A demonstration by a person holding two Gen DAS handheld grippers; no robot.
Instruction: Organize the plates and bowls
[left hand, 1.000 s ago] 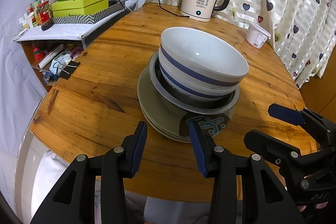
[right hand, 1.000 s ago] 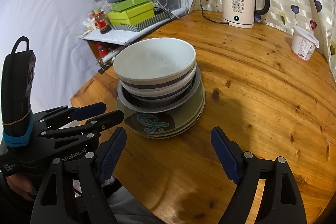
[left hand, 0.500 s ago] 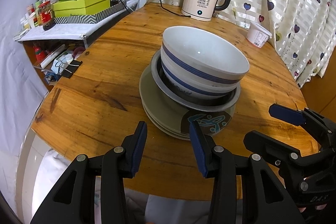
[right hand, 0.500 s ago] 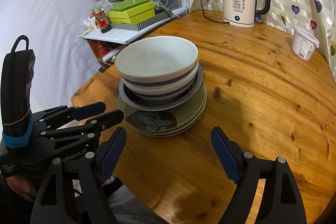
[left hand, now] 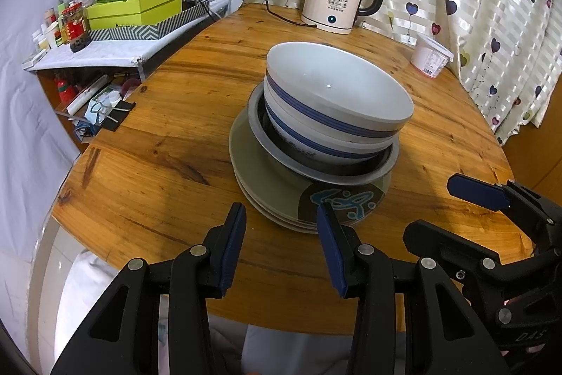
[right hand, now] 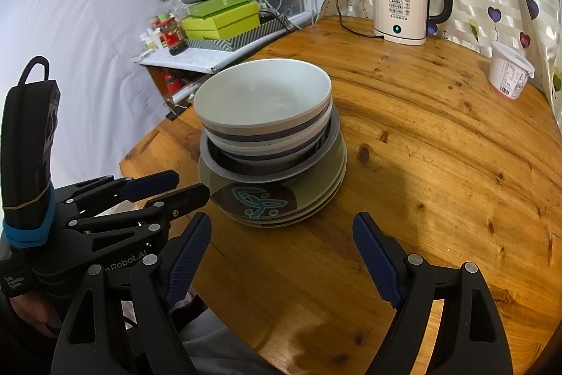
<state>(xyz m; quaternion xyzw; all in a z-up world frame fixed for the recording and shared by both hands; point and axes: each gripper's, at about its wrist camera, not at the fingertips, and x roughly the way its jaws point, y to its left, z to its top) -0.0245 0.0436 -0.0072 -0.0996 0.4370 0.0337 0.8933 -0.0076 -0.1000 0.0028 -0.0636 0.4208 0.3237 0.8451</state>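
Looks like you're pretty much done here, as far as I can judge from the two wrist views; everything that counts as dishware is already in one pile near the front edge of the wooden surface [left hand: 168, 136] — the blue-striped bowls [left hand: 337, 108] nested on top, sitting inside a grey metal dish [left hand: 323, 169], and that sitting on the stack of plates [left hand: 267, 195] with the blue squiggle pattern showing at the front. I can't spot any loose plate or bowl anywhere else on the surface; the only other stuff on it is the kettle [left hand: 342, 4] at the back and a small white tub [left hand: 430, 55] over by the curtain, and neither looks like your job. Your left gripper [left hand: 281, 245] is hovering just in front of the pile with its jaws part open and nothing between them; your right gripper [right hand: 281, 255] is also short of the pile, jaws spread wide and empty — neither is touching the dishes. If anything's left, I'd guess it's just nudging the top bowl straight, since it sits a bit off-centre in the left view; otherwise you can probably call it.
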